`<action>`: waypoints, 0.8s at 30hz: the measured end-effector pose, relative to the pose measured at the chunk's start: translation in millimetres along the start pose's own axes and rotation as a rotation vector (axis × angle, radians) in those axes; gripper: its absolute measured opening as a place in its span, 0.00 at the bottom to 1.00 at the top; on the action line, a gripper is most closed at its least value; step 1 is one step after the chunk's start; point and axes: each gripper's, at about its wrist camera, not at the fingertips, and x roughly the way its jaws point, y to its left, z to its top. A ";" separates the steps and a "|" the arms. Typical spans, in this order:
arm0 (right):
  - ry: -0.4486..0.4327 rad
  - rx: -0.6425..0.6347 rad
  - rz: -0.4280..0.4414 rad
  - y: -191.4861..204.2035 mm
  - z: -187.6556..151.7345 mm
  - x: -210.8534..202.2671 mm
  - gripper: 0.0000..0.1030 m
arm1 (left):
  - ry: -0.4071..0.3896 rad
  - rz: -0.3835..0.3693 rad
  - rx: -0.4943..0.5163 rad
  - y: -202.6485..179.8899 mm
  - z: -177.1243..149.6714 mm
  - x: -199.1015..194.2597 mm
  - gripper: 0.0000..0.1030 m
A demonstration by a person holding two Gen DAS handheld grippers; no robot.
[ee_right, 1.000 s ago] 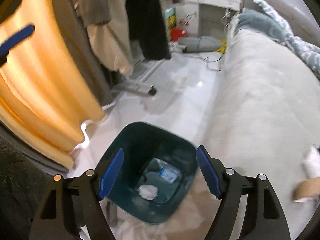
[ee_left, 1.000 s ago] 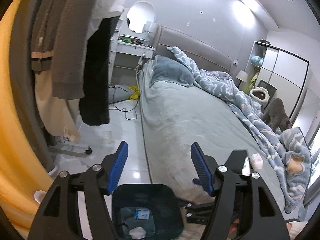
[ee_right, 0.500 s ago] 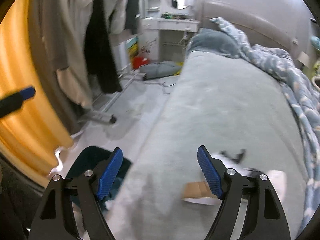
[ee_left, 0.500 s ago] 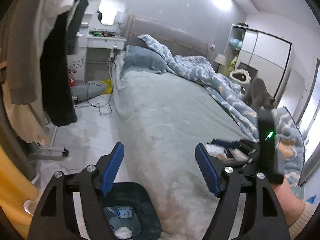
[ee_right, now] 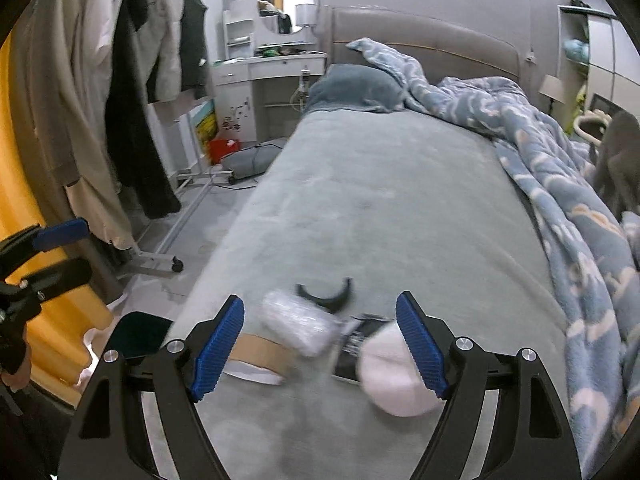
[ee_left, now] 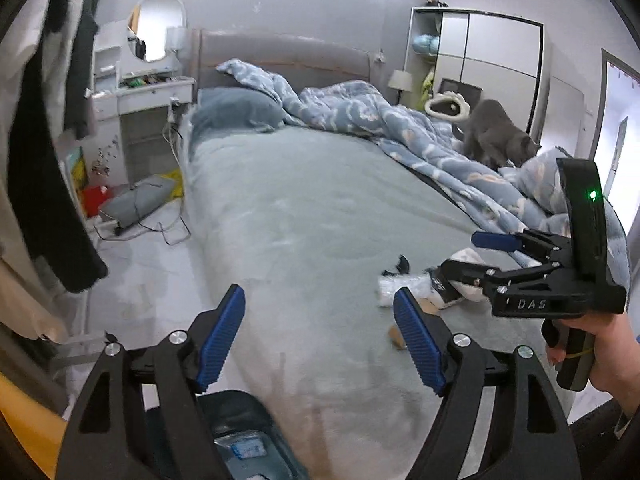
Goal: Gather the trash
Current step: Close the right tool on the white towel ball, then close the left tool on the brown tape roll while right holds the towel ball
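Note:
A heap of trash lies on the grey bed (ee_right: 392,208): a clear plastic wrapper (ee_right: 298,324), a brown cardboard piece (ee_right: 256,354), a white crumpled wad (ee_right: 394,374), a dark packet (ee_right: 356,338) and a curved black strip (ee_right: 326,294). My right gripper (ee_right: 320,344) is open and empty, hovering just over this heap; it also shows in the left wrist view (ee_left: 464,254). My left gripper (ee_left: 320,336) is open and empty above the bed's near edge. The dark teal bin (ee_left: 240,436), with wrappers inside, stands on the floor below it; it also shows in the right wrist view (ee_right: 138,334).
A blue patterned duvet (ee_left: 400,132) lies bunched along the bed's right side, with a grey cat (ee_left: 496,136) on it. Clothes hang on a wheeled rack (ee_right: 132,92) at left. A white dressing table (ee_left: 140,92) and cables (ee_left: 160,228) are on the floor side. An orange curtain (ee_right: 12,184) hangs at far left.
Both grippers have swung up and right from the bin towards the bed. The right gripper has come close over the trash heap. The cat has stepped further along the duvet.

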 end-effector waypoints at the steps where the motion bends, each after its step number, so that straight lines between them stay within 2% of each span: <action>1: 0.004 0.004 -0.006 -4.8 -1.1 0.1 0.77 | 0.010 -0.005 -0.008 -1.3 -0.4 4.9 0.77; 8: 0.058 0.075 0.005 -40.1 -13.1 10.1 0.77 | 0.080 -0.068 -0.108 -12.0 -3.1 33.5 0.79; 15: 0.116 0.094 0.016 -50.4 -22.4 22.2 0.76 | 0.138 -0.072 -0.083 -44.6 -6.2 59.7 0.82; 17: 0.135 0.100 0.016 -52.9 -25.5 25.2 0.66 | 0.159 -0.064 -0.081 -50.9 -7.8 67.6 0.82; 24: 0.131 0.119 0.045 -63.2 -29.0 19.2 0.54 | 0.230 -0.034 -0.093 -63.5 -17.3 85.5 0.82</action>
